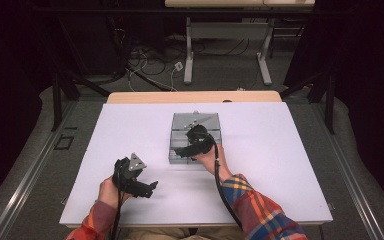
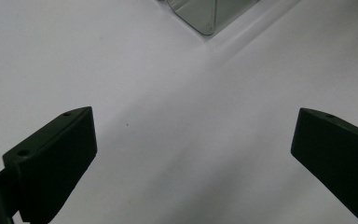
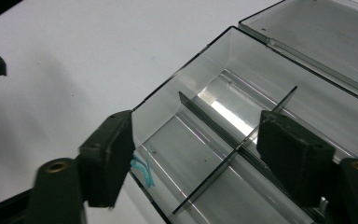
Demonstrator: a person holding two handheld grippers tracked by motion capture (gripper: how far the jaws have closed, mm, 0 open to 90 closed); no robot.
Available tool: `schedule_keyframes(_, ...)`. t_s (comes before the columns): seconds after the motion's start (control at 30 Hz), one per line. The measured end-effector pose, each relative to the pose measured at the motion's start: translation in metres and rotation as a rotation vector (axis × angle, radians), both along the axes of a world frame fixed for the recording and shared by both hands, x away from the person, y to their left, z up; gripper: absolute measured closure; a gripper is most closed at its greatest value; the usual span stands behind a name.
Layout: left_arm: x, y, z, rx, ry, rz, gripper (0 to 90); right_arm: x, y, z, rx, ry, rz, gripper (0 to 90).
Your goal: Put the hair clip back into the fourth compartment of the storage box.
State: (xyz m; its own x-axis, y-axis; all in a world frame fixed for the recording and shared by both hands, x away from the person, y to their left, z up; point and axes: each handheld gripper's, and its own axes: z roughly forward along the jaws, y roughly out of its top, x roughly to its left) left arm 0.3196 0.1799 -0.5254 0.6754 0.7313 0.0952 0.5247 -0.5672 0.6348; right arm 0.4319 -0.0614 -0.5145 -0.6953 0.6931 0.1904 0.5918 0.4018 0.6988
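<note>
White surface (image 1: 130, 130) carries a clear plastic compartment box (image 1: 196, 137), lid open, at frame centre. It looks light, rigid, slick, somewhat brittle; grip a side wall, not the thin dividers (image 3: 223, 161). Right claw (image 3: 200, 163) straddles its near corner, jaws apart and gripping nothing; left claw (image 2: 191, 158) wide, empty, lower left.

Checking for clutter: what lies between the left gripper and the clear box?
Nothing: bare white table runs from the open left gripper to the clear box corner, in the left gripper view.
</note>
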Motion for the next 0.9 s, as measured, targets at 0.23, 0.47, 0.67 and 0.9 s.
schedule_keyframes(0.23, 0.000, 0.000, 0.000, 0.000, -0.001, -0.004, 0.4, -0.001, 0.011, -0.002, -0.046, -0.029, 0.045, 67.4)
schedule_keyframes(0.47, -0.001, -0.001, -0.001, -0.005, 0.000, 0.003, 0.6, -0.007, 0.026, -0.007, -0.018, -0.027, 0.086, 90.0)
schedule_keyframes(0.67, 0.000, 0.000, -0.001, 0.000, 0.000, -0.004, 0.6, -0.010, 0.030, -0.005, -0.034, -0.015, 0.105, 90.0)
schedule_keyframes(0.9, 0.000, 0.000, -0.001, 0.000, -0.001, -0.004, 0.6, -0.012, 0.019, 0.002, -0.004, -0.003, 0.103, 79.0)
